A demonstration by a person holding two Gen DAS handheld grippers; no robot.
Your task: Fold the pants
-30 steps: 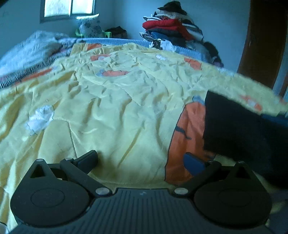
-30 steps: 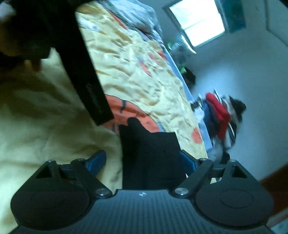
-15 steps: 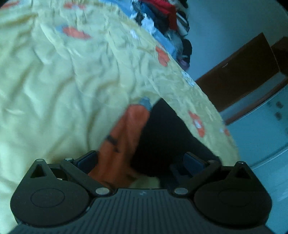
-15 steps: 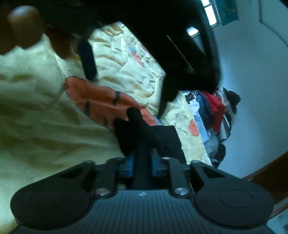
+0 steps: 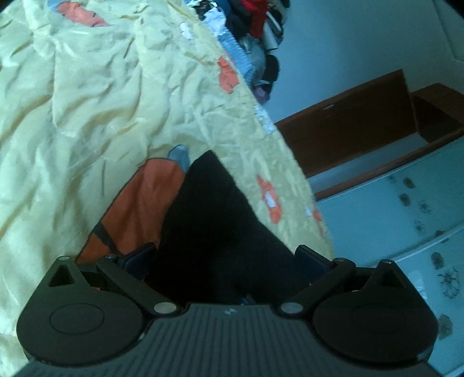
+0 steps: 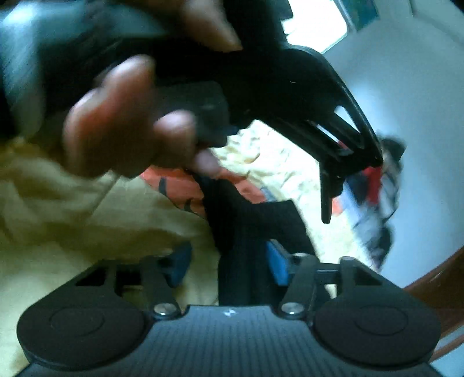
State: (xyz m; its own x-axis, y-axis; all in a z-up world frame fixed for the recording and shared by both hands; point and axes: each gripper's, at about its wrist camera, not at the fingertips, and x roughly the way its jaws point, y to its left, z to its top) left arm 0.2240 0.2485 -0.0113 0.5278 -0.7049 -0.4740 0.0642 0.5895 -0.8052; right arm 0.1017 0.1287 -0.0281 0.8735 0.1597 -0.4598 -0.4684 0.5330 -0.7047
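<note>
The black pants [image 5: 220,220] lie on a yellow bedspread [image 5: 87,116] with orange prints. In the left wrist view they run from between my open fingers toward the bed's right edge. My left gripper [image 5: 229,258] is open with the cloth lying between its jaws. In the right wrist view the pants [image 6: 246,232] also lie between the fingers of my right gripper [image 6: 229,264], which is open. The other gripper [image 6: 290,87] and the hand [image 6: 121,130] holding it fill the top of that view, blurred.
A heap of clothes [image 5: 255,23] sits at the far end of the bed. A brown wooden door [image 5: 362,121] and a pale patterned surface [image 5: 406,217] lie beyond the bed's right edge. A bright window [image 6: 316,32] shows in the right wrist view.
My left gripper swung right and moved over the pants, which now lie between its jaws. My right gripper shut on the pants half a second ago and has now opened.
</note>
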